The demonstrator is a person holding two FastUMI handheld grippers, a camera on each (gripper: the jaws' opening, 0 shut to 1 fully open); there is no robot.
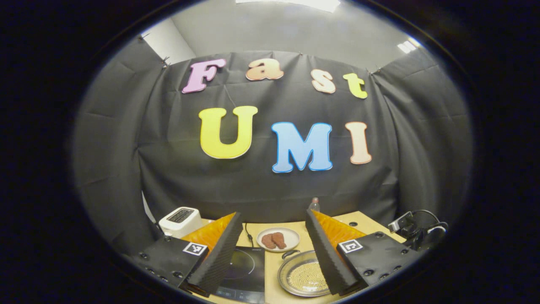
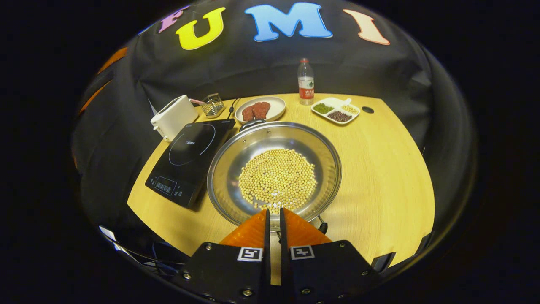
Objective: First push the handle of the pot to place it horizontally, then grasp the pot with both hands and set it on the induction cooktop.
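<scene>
1. Centrally, the pot [image 2: 274, 169], a shallow steel pan with a bed of yellow beans [image 2: 277, 180] in it, stands on the wooden table [image 2: 388, 169], its left rim just beside the induction cooktop [image 2: 190, 160] and not on it.
2. Right gripper [image 2: 273, 217]: its two orange fingers lie nearly together, a thin slit between them, holding nothing; their tips sit over the pot's near rim. Whether they touch the rim cannot be told. A dark handle piece [image 2: 322, 227] shows just to the right of the fingers, at the rim's near edge.
3. The pot's far handle [image 2: 252, 123] lies at the rim next to the plate of meat [image 2: 259, 109].
4. Left gripper [image 1: 274, 236]: jaws wide apart and empty, held level above the table and facing the booth wall. Between its fingers lie the plate of meat [image 1: 278, 239], part of the cooktop [image 1: 244, 270] and the pot [image 1: 303, 276], which the right finger partly covers.
5. Background, right gripper view: a white toaster [image 2: 174, 116], a small wire rack [image 2: 213, 104], a water bottle [image 2: 306, 82] and a divided dish of grains [image 2: 335, 110] stand along the table's far edge, well apart from both grippers.
</scene>
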